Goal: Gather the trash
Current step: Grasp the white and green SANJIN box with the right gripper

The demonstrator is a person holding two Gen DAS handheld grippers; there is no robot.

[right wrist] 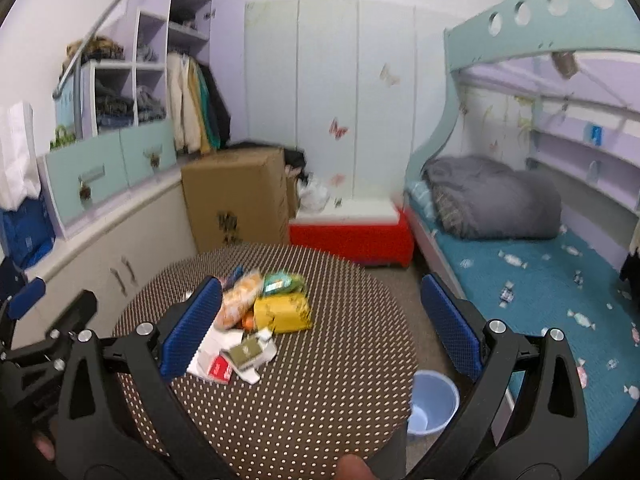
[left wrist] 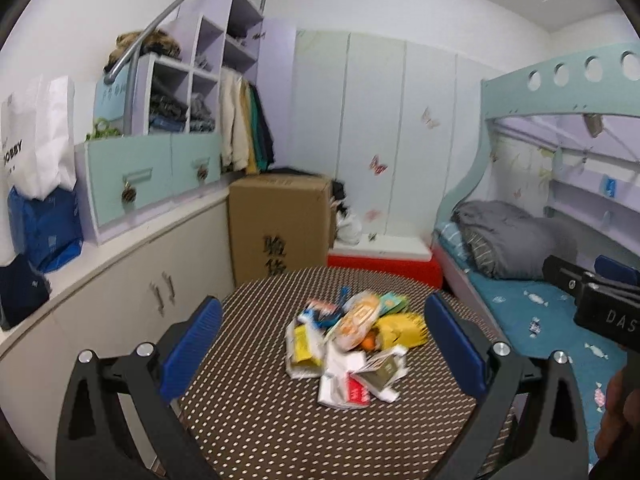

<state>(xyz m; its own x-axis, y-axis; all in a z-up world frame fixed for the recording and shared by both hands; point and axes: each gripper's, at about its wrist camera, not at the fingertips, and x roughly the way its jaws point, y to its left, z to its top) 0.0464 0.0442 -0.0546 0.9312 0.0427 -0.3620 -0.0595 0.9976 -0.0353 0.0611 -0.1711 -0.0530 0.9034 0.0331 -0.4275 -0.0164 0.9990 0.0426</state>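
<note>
Above the round table [left wrist: 248,420], the left gripper [left wrist: 324,344] has its two blue pads wide apart and holds nothing. Between them, further ahead, lies the pile of trash [left wrist: 352,344], which it does not touch. The right gripper [right wrist: 320,324] is also spread wide and empty; its left pad stands in front of the pile's edge in its own view, but I cannot tell whether it touches.

On the dotted tablecloth the pile is all together: a yellow packet [right wrist: 283,311], an orange snack wrapper [right wrist: 238,300], a green-blue packet [right wrist: 280,282], some white papers and a small red and white box [left wrist: 352,392]. An orange thing sits in the middle, too small to name.

Beside the table on the floor, at the right, stands a light blue bin [right wrist: 434,402]. It looks empty as far as its inside shows.

I judge the task is at its beginning: nothing is collected, and every piece is left to pick and drop in the bin.
</note>
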